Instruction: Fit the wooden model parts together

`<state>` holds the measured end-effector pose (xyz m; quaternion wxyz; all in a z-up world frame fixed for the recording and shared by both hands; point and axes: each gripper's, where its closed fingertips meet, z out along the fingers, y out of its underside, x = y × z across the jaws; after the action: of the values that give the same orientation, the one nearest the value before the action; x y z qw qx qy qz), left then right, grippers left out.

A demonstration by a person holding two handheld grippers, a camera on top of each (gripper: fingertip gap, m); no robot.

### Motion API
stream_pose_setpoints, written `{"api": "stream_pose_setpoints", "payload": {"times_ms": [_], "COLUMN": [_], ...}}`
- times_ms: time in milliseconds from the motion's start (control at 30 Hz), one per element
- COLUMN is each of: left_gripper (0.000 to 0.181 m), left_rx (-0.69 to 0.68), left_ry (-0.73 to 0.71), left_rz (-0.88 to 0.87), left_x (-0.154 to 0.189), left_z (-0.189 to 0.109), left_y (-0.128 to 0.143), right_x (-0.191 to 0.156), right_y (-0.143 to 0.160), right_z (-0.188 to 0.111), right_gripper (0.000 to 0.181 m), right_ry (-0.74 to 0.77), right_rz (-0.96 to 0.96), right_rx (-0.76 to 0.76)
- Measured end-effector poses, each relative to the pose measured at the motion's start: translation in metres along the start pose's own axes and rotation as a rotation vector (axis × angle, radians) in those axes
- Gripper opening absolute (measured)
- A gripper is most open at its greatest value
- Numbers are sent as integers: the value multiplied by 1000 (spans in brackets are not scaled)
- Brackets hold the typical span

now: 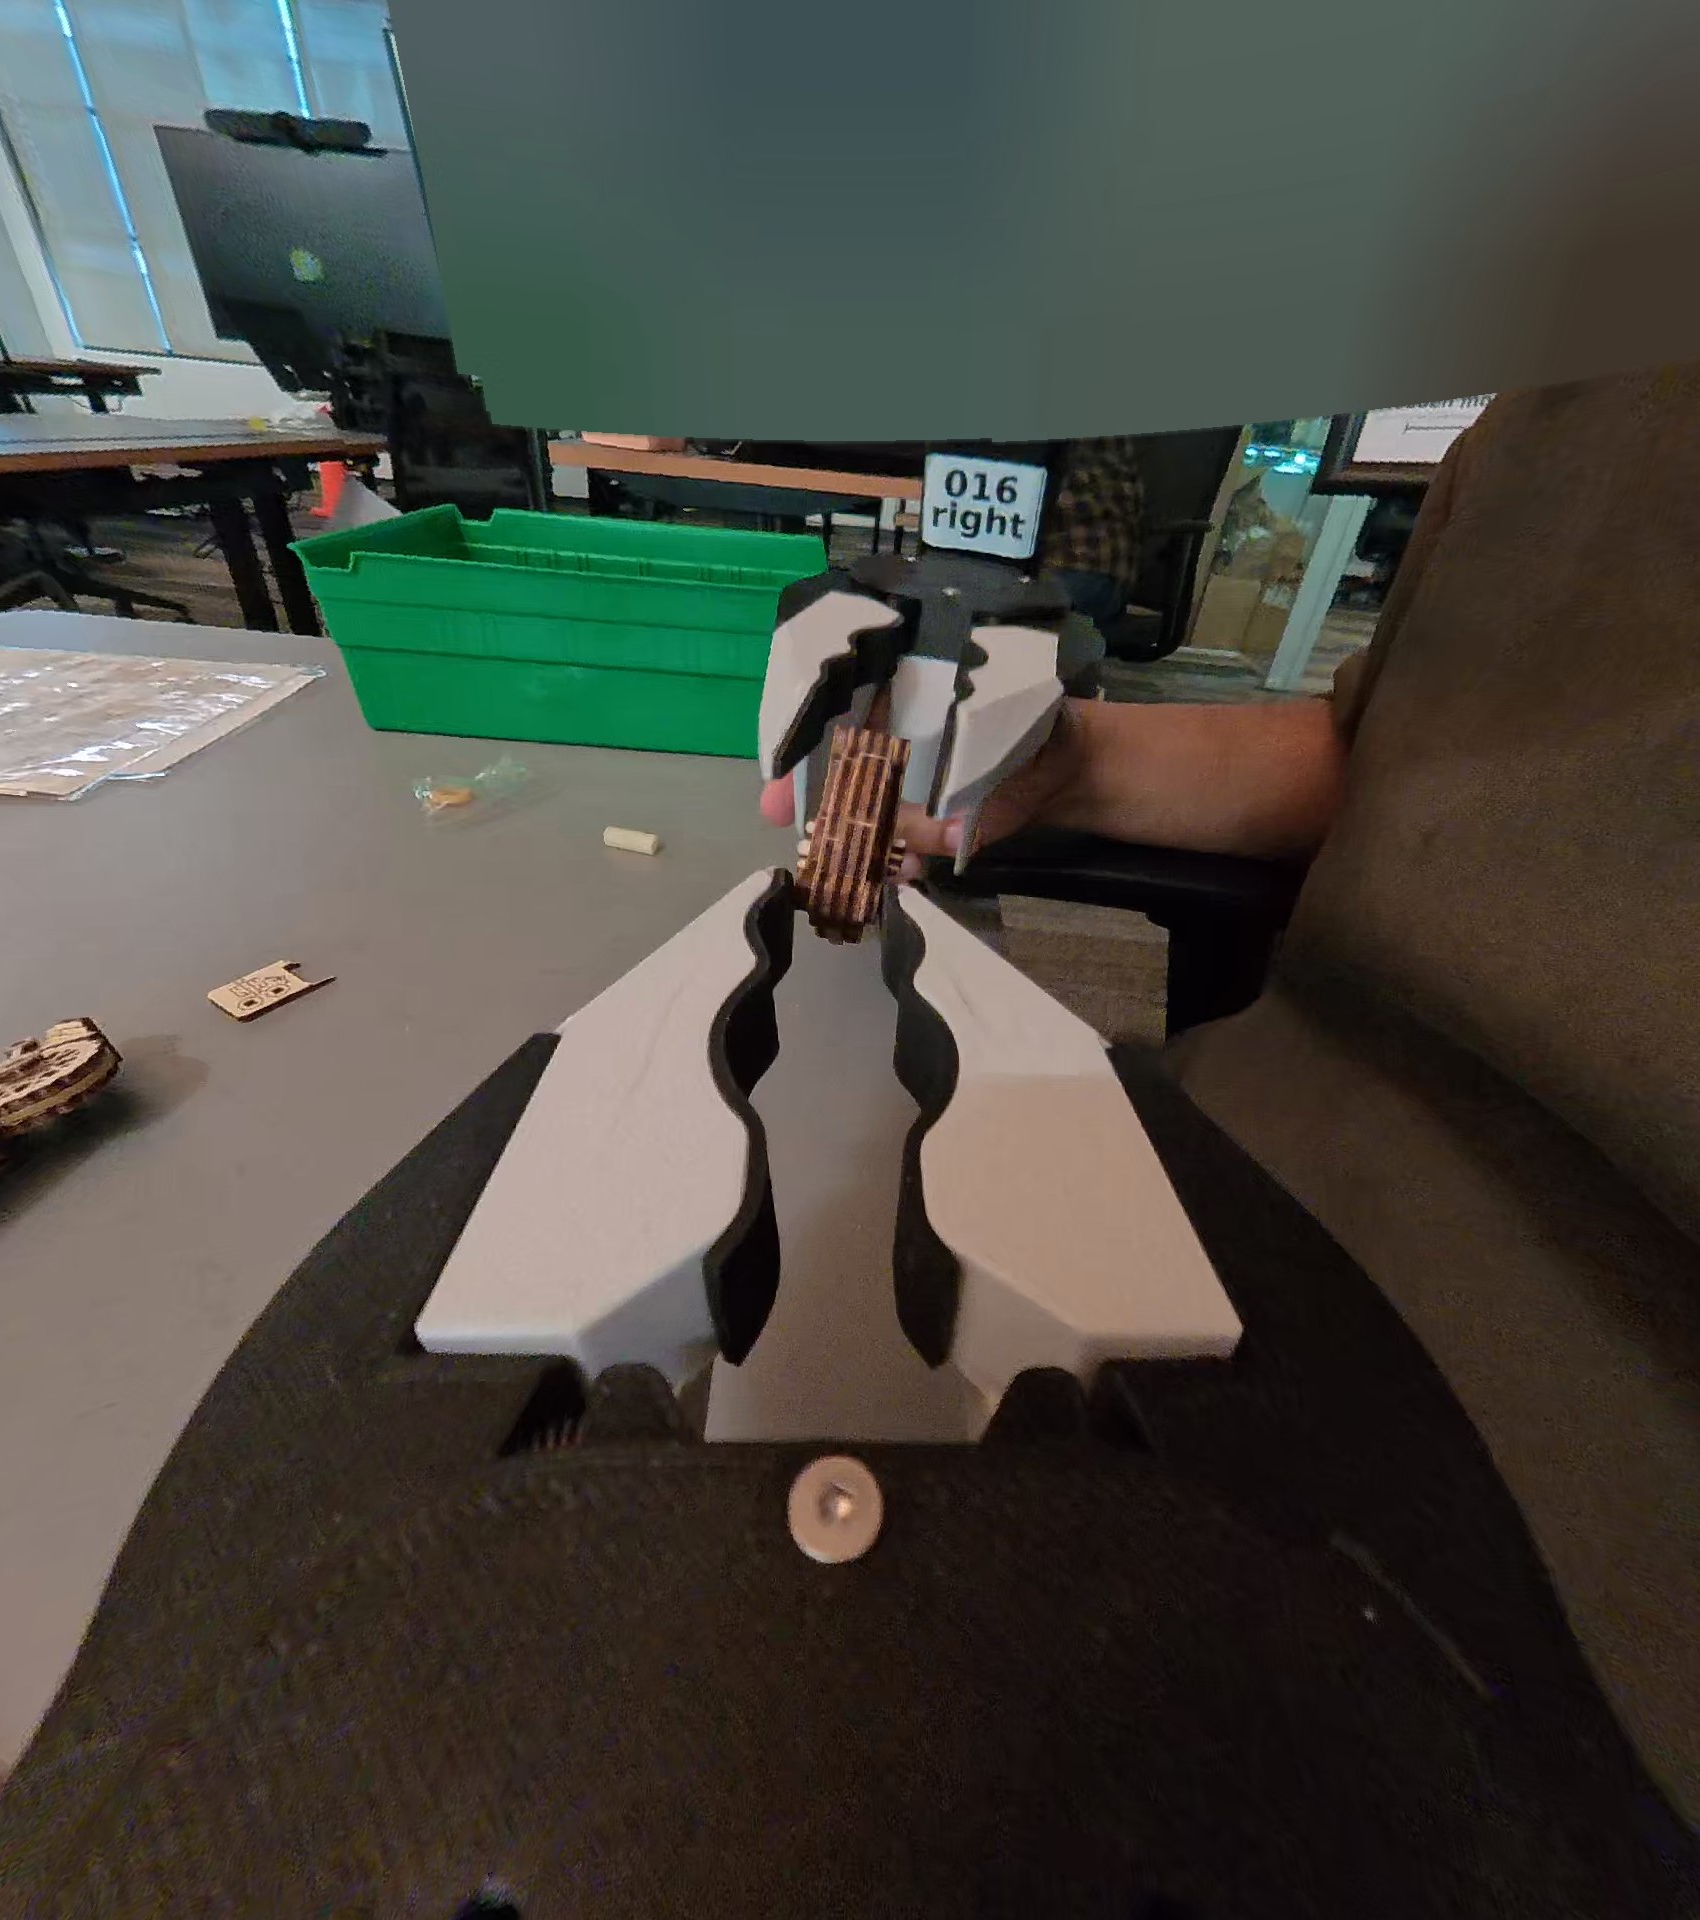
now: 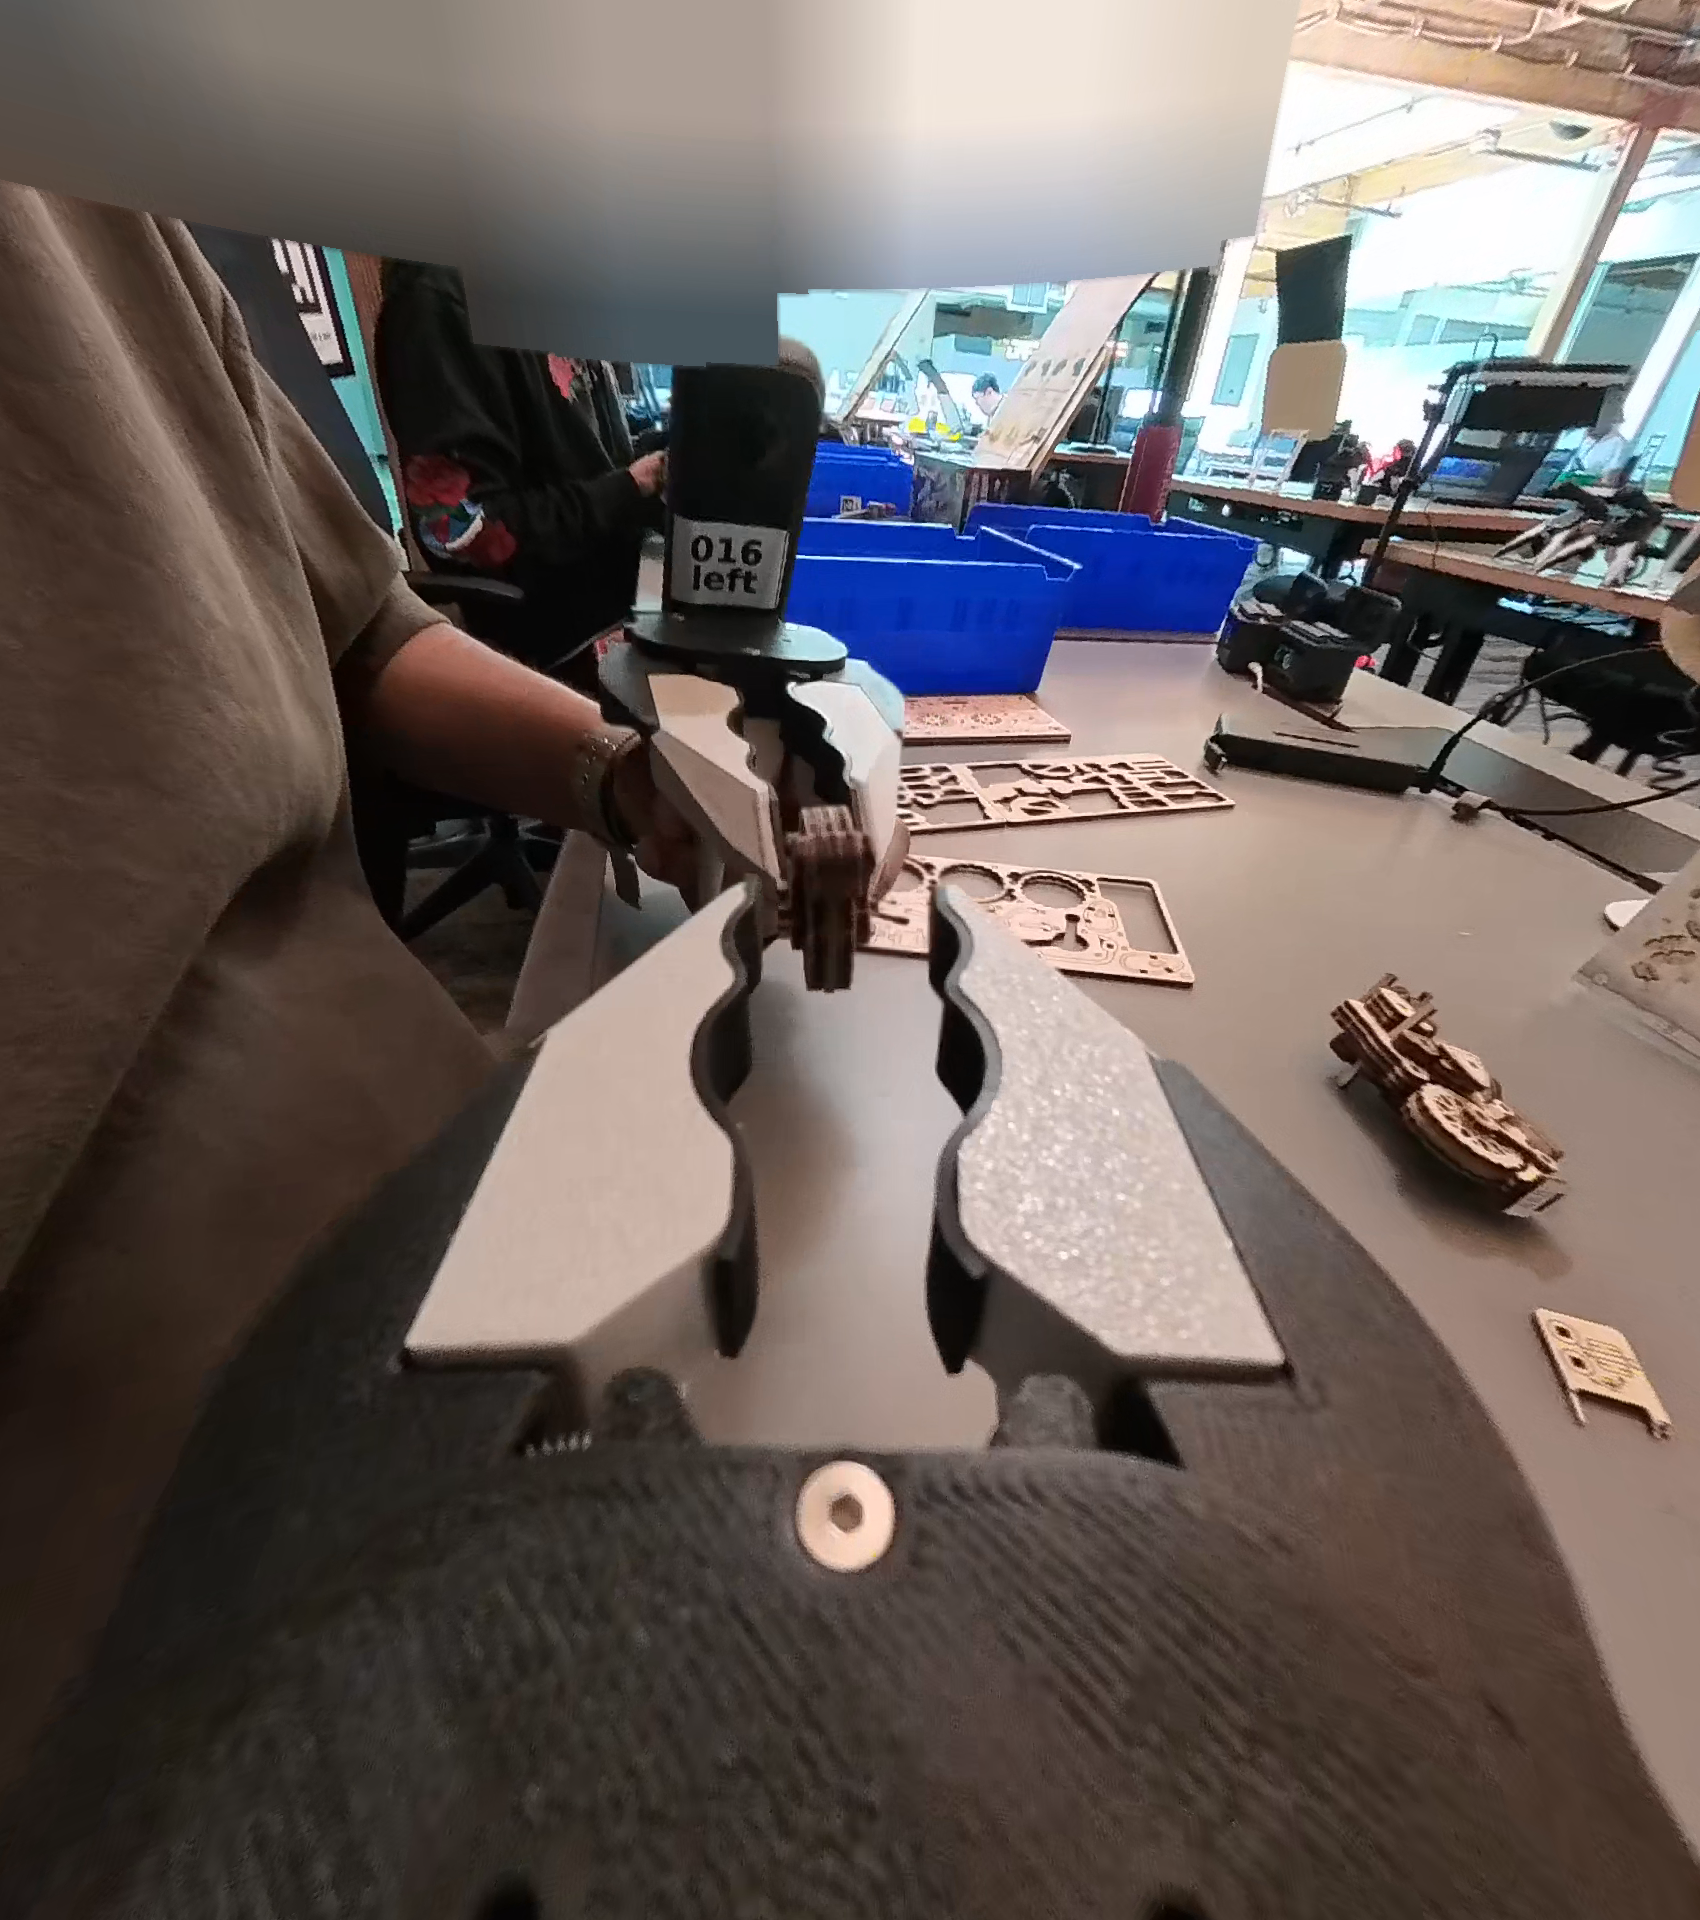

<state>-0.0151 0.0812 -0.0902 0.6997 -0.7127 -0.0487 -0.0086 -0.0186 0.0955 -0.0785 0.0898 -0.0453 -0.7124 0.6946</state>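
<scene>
Two pairs of tongs, tip to tip just above the near edge of the bench (image 1: 306, 883). Closest in the left wrist view, the left tongs (image 1: 835, 888) clamped on the lower end of a small layered wooden part (image 1: 851, 821), kept upright and clear of the surface, probably to steady it and leave its upper half free. Facing them, the right tongs (image 2: 841, 899) spread apart and straddling that same part: one fingertip touching or just beside its flank, the other well clear. Reads as a re-grip or handover, not yet a joining, with no second piece in either pair. Farther out on the bench, well apart from both tongs, a loose flat part (image 2: 1599, 1382) and a half-built wooden model (image 2: 1448, 1091), likely set aside as the target for later fitting. Beyond the held part, punched-out wooden sheets (image 2: 1064, 790) lying flat, presumably the source of the pieces. At the far edge, a green bin (image 1: 555, 644) on one side and blue bins (image 2: 929, 613) on the other.
</scene>
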Motion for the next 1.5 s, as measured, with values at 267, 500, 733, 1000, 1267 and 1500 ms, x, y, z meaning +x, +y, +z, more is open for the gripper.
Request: {"api": "stream_pose_setpoints", "payload": {"times_ms": [267, 500, 733, 1000, 1267, 1500], "left_gripper": [14, 14, 14, 14, 13, 13], "left_rx": [-47, -63, -62, -47, -40, -27], "left_ry": [3, 6, 20, 21, 23, 25], "left_rz": [38, 46, 42, 39, 37, 36], "left_x": [3, 4, 7, 7, 8, 8], "left_z": [4, 5, 5, 4, 4, 3], "left_y": [9, 11, 11, 9, 7, 5], "right_x": [-6, -8, -10, -10, -10, -10], "right_y": [2, 5, 5, 6, 8, 17], "right_z": [1, 2, 2, 2, 2, 4], "right_gripper": [18, 15, 14, 14, 14, 15], "right_ry": [-33, -40, -51, -54, -60, -64], "right_rz": [-9, -21, -27, -18, 1, -2], "right_rx": [-12, -27, -27, -34, -40, -87]}}
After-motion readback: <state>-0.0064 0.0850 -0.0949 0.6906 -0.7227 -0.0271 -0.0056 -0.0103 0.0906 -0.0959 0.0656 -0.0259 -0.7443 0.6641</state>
